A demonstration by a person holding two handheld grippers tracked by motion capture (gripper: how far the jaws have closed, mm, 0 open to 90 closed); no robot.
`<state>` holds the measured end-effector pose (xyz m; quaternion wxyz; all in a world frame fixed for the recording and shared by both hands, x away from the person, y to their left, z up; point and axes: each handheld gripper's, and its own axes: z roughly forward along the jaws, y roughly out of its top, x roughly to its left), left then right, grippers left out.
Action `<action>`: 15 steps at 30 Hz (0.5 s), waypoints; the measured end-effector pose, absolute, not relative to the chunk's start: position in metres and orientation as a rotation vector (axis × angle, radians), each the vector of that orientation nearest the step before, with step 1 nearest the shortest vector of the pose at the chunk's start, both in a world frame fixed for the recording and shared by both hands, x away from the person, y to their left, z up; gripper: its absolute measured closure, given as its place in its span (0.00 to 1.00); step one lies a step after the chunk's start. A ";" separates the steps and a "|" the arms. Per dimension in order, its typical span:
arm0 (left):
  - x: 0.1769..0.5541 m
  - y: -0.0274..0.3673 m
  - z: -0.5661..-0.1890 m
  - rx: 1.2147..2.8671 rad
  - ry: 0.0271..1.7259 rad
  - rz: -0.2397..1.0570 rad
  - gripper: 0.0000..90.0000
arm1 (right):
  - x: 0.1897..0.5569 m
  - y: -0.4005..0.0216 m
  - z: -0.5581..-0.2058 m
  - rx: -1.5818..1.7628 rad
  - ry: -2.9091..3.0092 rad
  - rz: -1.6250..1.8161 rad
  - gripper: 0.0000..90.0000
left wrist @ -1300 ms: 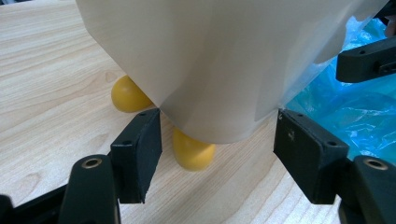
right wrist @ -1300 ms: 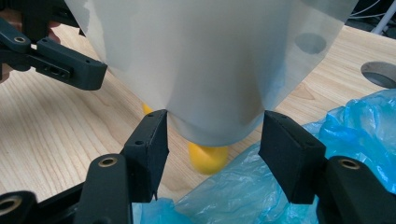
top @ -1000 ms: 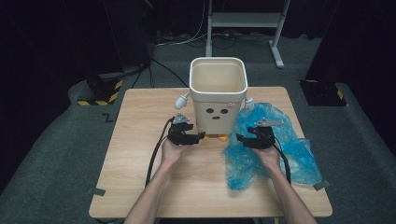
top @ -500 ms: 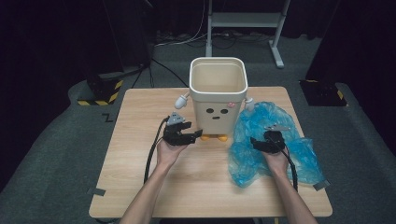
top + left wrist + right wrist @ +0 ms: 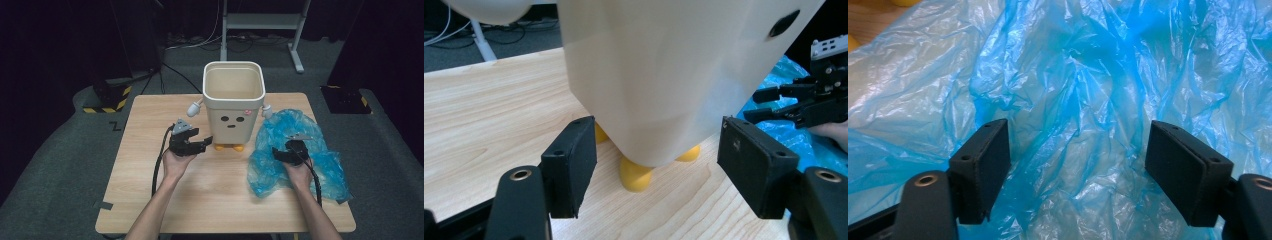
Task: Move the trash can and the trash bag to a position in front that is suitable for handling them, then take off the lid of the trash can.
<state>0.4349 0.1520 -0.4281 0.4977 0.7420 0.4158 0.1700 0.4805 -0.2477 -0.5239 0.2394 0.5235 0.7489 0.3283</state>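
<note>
Light falls from overhead onto the surface (image 5: 150, 130); the room beyond it is near black. Soft, short shadows lie under my left tongs (image 5: 201, 145). In the left gripper view the pale bin (image 5: 664, 75) just ahead of my tongs is blurred and washed out. The blue plastic bag (image 5: 1073, 100) under my right tongs (image 5: 1078, 165) shows white glare on its creases.

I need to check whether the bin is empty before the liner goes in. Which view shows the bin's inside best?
The high view: it looks down into the open bin, showing bare inner walls, with no blue bag in it. The left gripper view shows its outer wall and yellow feet up close. The right gripper view shows crumpled blue plastic.
</note>
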 end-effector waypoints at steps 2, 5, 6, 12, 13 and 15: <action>0.434 0.155 -0.426 1.792 1.017 0.452 0.35 | 0.481 -0.248 -0.524 1.443 2.046 0.893 0.26; 0.434 0.157 -0.424 1.785 1.028 0.447 0.34 | 0.481 -0.247 -0.524 1.439 2.042 0.890 0.26; 0.434 0.158 -0.423 1.781 1.033 0.433 0.34 | 0.481 -0.247 -0.524 1.439 2.042 0.890 0.26; 0.430 0.163 -0.420 1.783 1.019 0.446 0.33 | 0.480 -0.247 -0.524 1.449 2.040 0.888 0.26; 0.429 0.164 -0.419 1.776 1.019 0.445 0.33 | 0.480 -0.247 -0.524 1.448 2.041 0.889 0.26; 0.427 0.167 -0.415 1.763 1.009 0.429 0.34 | 0.480 -0.247 -0.524 1.448 2.041 0.889 0.26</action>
